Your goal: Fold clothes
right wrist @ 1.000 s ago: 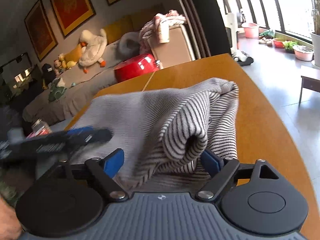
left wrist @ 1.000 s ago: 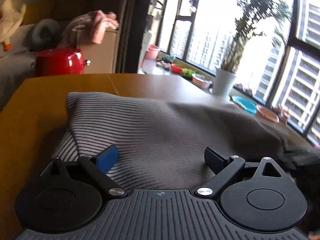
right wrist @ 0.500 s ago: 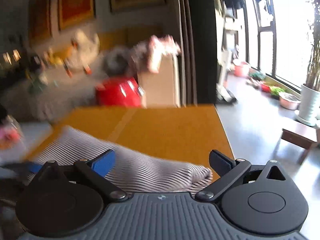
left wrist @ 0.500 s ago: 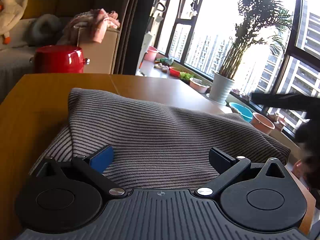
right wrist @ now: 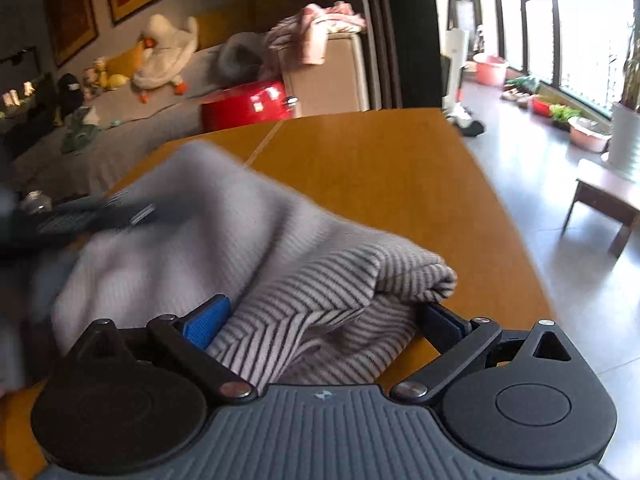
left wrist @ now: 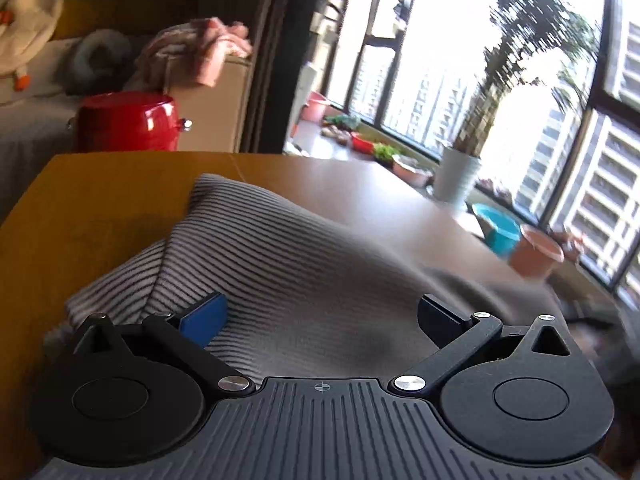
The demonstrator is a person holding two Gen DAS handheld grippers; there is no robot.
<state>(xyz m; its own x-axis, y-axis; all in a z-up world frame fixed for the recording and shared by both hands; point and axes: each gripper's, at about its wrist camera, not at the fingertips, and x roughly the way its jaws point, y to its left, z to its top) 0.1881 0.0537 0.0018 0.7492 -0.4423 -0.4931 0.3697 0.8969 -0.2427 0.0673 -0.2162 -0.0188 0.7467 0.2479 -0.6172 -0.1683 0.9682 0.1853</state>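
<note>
A grey striped garment (left wrist: pixel 304 264) lies folded in a thick bundle on the orange wooden table (left wrist: pixel 92 200). My left gripper (left wrist: pixel 320 316) is open, its fingers spread wide over the near edge of the bundle. In the right wrist view the same garment (right wrist: pixel 280 272) fills the space between the fingers of my right gripper (right wrist: pixel 324 316), which is open around the bundle's folded right end. The left gripper shows there as a blurred dark shape (right wrist: pixel 80 216) over the cloth's far left side.
A red pot (left wrist: pixel 128 124) stands beyond the table's far edge, with a sofa and plush toys behind. A cardboard box with pink cloth (left wrist: pixel 208 68) stands behind it. Plant pots (left wrist: pixel 456 180) line the window on the right. The table's right edge (right wrist: pixel 516 240) drops to the floor.
The right gripper has come back down onto the bundle's right end. The left gripper has shifted slightly. The cloth is blurred and moving on its right side.
</note>
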